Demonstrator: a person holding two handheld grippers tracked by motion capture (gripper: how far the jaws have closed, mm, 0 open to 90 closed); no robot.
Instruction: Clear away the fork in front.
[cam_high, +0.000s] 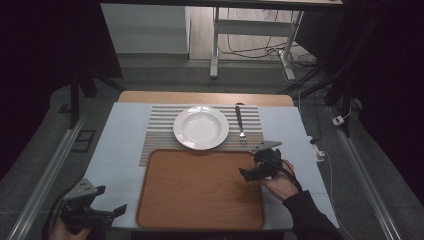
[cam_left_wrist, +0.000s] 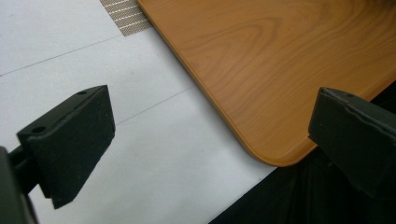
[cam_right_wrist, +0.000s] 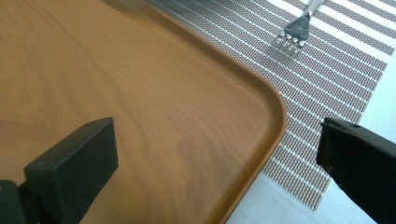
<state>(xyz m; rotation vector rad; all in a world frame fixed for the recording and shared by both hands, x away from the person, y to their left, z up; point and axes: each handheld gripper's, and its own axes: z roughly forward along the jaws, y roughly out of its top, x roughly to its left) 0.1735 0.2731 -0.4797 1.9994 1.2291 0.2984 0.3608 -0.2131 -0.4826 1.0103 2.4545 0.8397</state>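
At the near edge of the table (cam_high: 120, 165), the tray (cam_high: 200, 190) lies flat, long axis running left to right. The right tongs (cam_high: 250, 173), released, straddle its far right corner. The left tongs (cam_high: 112, 212), released, sit off its near left corner. The right tongs are nearer.

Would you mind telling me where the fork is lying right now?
In the high view the fork lies on the striped placemat, just right of the white plate and beyond the far right corner of the wooden tray, tines toward the person.
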